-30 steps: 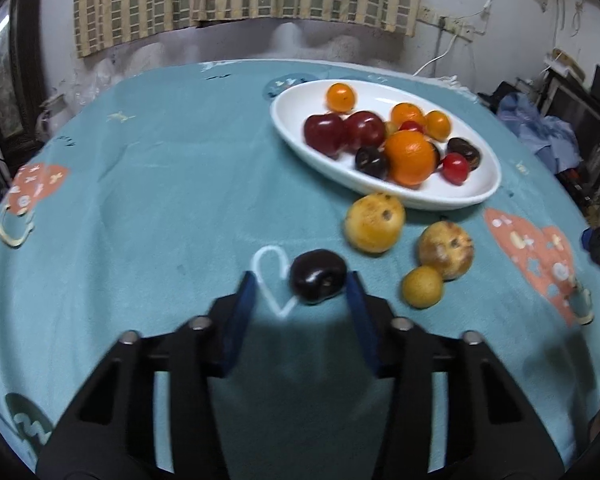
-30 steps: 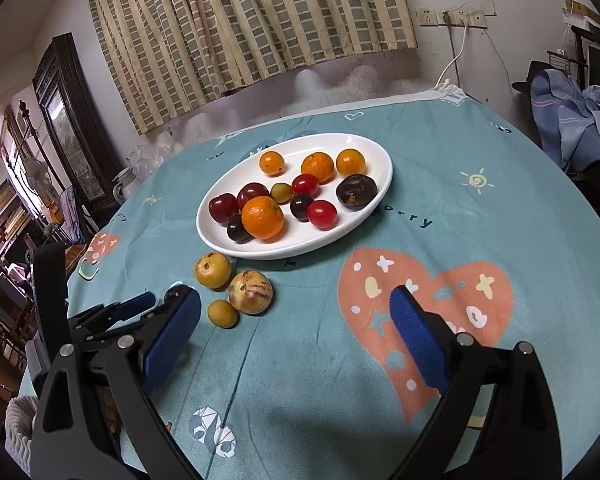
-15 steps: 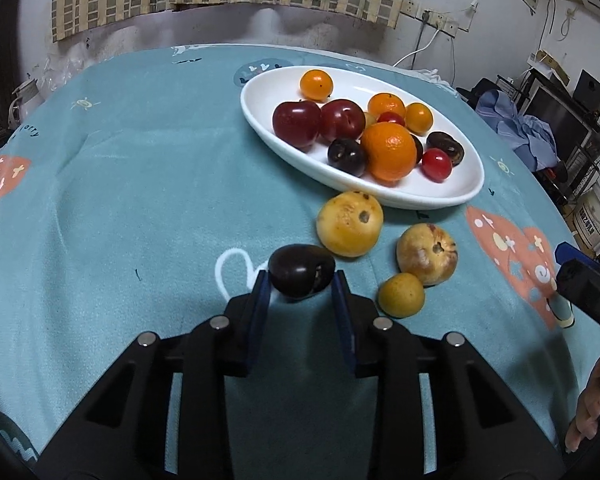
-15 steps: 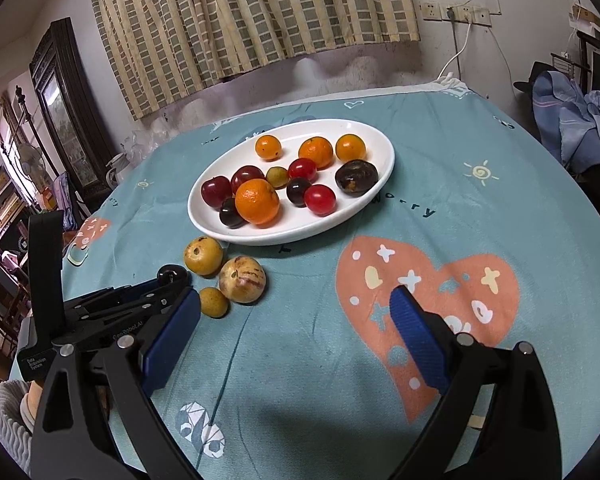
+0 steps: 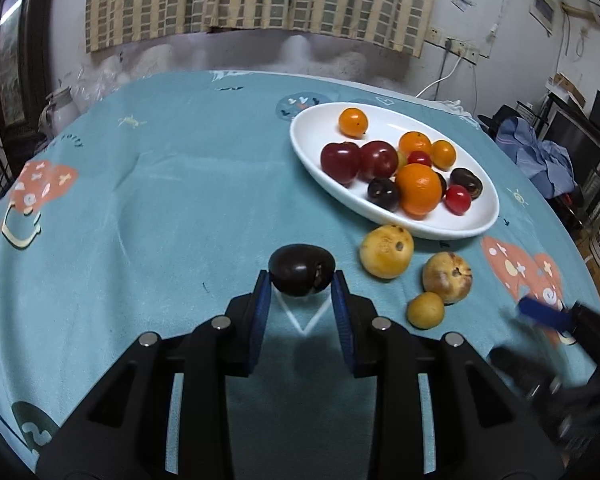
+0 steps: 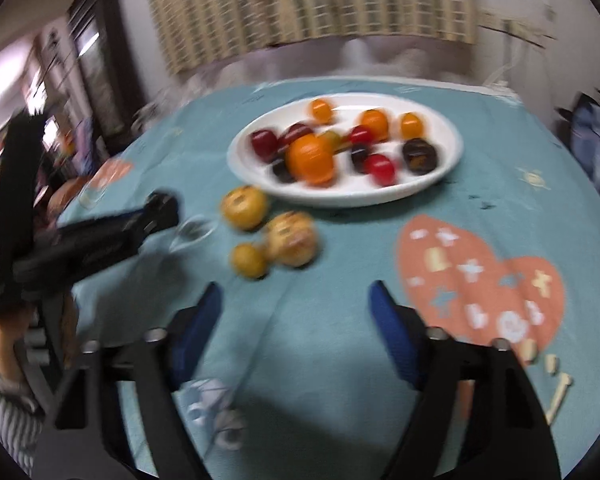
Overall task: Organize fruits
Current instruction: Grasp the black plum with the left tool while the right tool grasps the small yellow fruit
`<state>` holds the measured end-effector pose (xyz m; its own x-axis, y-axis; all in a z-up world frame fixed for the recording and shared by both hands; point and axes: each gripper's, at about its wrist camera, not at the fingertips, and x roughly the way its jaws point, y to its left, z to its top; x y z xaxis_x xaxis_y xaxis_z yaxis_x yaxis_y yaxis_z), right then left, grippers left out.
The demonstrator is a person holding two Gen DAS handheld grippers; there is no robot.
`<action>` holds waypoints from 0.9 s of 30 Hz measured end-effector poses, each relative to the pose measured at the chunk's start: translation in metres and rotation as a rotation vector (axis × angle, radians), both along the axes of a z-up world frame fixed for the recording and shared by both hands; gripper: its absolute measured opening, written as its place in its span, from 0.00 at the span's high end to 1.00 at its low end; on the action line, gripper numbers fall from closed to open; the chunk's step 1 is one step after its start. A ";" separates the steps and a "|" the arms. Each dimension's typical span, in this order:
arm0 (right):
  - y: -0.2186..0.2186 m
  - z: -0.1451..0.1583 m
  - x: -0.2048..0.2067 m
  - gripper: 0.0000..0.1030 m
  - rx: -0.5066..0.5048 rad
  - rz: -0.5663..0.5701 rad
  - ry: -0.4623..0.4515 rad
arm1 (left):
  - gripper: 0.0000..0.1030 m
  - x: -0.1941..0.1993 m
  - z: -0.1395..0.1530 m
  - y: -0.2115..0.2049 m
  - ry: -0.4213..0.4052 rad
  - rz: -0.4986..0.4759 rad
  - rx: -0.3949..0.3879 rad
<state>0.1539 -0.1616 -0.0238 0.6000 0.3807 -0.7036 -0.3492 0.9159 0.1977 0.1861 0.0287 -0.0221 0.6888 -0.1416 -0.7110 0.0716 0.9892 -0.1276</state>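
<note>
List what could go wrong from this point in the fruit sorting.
The left gripper pinches the round dark plum only at its fingertips, so it might slip out. The right gripper, jaws closing on nothing, sits near three loose yellow fruits and could knock them rolling.

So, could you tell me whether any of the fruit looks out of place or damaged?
Three yellowish fruits sit loose on the tablecloth beside the white plate: a blemished one, a brown-bruised one and a small one. A dark plum is also off the plate, in the left gripper.

Fruits in plate (image 5: 312, 160); three fruits (image 5: 386, 251) before plate.
</note>
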 end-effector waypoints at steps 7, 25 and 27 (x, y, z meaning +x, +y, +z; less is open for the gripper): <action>0.037 -0.009 0.017 0.46 -0.032 0.062 0.045 | 0.69 0.002 -0.002 0.004 0.011 0.005 -0.021; 0.026 -0.001 0.023 0.74 -0.007 0.020 0.043 | 0.69 0.003 -0.012 -0.005 0.054 -0.024 0.003; 0.013 0.015 0.010 0.74 -0.008 -0.001 -0.016 | 0.69 -0.004 -0.008 -0.008 0.034 -0.028 0.003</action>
